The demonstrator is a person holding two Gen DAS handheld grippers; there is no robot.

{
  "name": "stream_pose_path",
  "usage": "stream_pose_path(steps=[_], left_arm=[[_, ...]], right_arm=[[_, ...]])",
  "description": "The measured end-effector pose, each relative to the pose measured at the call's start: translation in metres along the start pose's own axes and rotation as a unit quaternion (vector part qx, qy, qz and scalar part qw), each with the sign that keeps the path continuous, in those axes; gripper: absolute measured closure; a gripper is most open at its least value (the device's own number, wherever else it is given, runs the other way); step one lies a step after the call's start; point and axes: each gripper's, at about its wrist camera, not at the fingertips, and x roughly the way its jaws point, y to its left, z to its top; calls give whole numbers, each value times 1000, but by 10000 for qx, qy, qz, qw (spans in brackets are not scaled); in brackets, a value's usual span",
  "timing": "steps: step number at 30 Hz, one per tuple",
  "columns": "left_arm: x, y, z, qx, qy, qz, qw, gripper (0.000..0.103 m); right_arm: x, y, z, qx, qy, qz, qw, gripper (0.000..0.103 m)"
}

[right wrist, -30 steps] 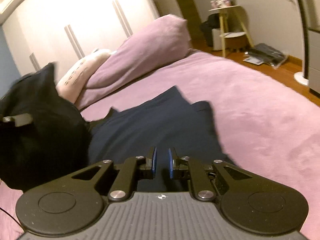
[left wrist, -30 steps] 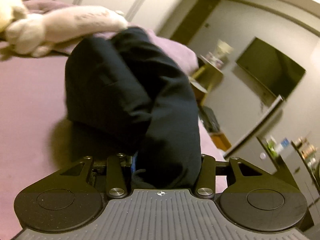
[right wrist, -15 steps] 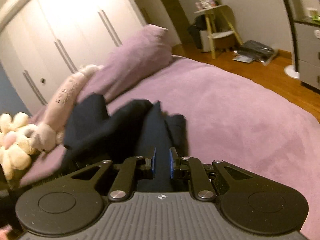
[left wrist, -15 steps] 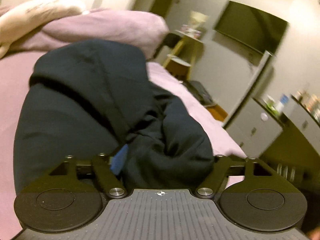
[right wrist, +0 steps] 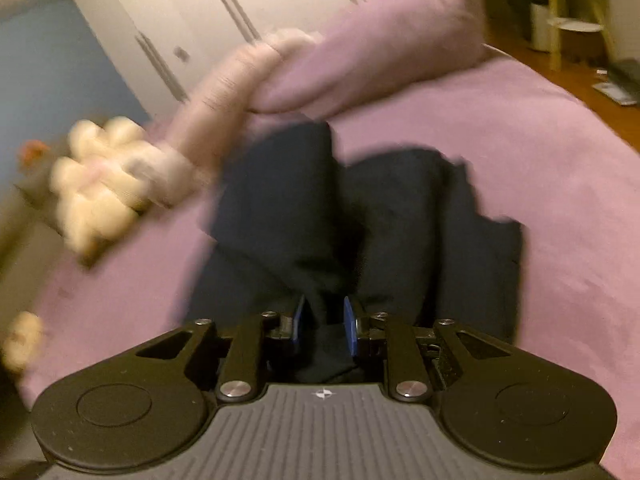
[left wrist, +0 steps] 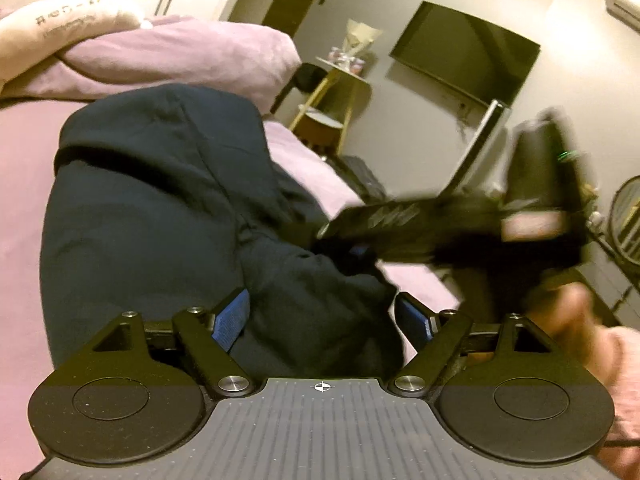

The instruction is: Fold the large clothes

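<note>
1. My left claw has its blue pads spread wide, soft navy garment bunched between them.
2. My right claw is pinched on a fold of that same matte cloth.
3. It's lumped on the fuzzy purple bed, near a plump pillow and a cream plush toy.

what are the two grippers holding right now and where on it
The right gripper pinches a bunched fold of the dark garment. The left gripper is open around a lump of it, not clamped.

Garment bunched on the bed, pillow behind it, plush toy to its left
</note>
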Motion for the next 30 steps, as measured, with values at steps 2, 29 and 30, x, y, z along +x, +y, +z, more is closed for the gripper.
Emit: stream_pose_path(steps=[2,29,30], left_arm=[[-17,5,0,-222,6,-160,9996,20],[-58,86,-18,-1943,287,981,9756,22],[-60,80,-21,-1825,410,963,9776,22]], right_arm=[[-3,-9,-11,-44,-90,-176,9998,83],[-22,-17,-35,598,72,848,9946,40],[-22,-14,-38,445,19,775,9960,42]])
